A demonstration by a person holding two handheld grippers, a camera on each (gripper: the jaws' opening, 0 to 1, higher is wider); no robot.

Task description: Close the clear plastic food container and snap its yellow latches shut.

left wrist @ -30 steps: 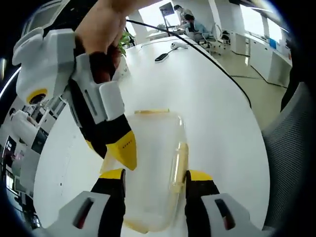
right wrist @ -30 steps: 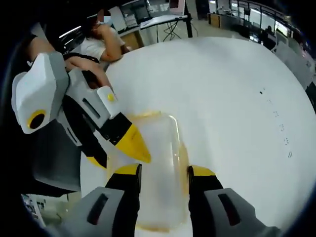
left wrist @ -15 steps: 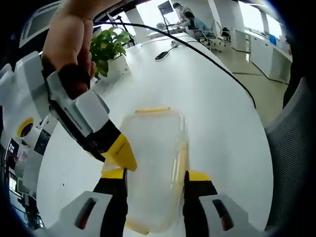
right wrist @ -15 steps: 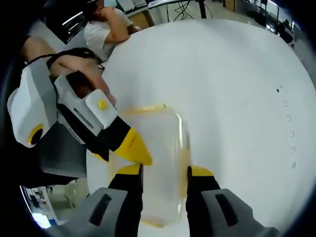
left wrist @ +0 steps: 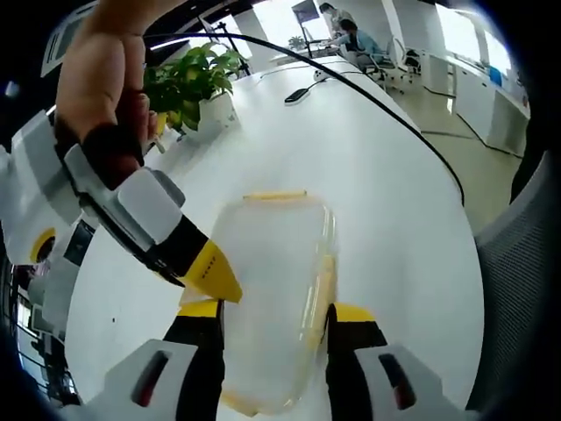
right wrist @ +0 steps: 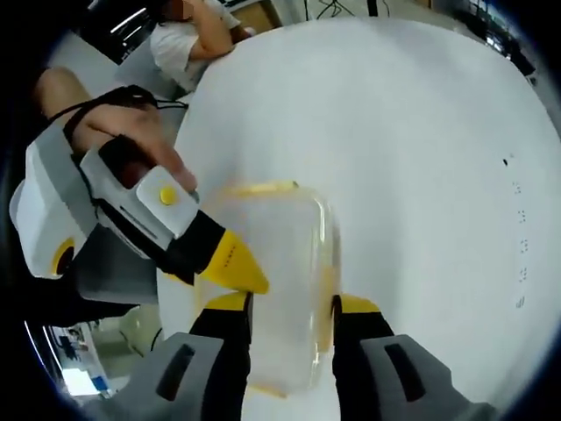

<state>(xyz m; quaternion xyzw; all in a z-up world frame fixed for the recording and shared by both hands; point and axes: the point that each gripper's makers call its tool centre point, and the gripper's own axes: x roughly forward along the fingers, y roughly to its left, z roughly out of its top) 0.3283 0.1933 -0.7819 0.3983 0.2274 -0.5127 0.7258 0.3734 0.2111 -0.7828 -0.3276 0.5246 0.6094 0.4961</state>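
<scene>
The clear plastic container (left wrist: 273, 294) lies on the white table (left wrist: 386, 202) with its lid on; one yellow latch (left wrist: 273, 196) shows at its far end and one yellow latch (left wrist: 323, 279) along its right side. My left gripper (left wrist: 275, 317) hangs over its near end, jaws apart, one at each long side. The right gripper's yellow tip (left wrist: 210, 274) rests at the container's left edge, a hand on its grip. In the right gripper view the container (right wrist: 280, 289) lies under my right gripper (right wrist: 292, 309), jaws apart, and the left gripper's tip (right wrist: 232, 265) touches the left part of the lid.
A potted plant (left wrist: 188, 83), a black cable (left wrist: 377, 92) and a small dark device (left wrist: 296, 95) are on the far part of the table. A grey chair (left wrist: 526, 289) stands at the right. A seated person (right wrist: 197, 39) is beyond the table edge.
Both views shifted as the hands moved. The right gripper slid lower and to the left in the left gripper view, uncovering the plant. The container stays put.
</scene>
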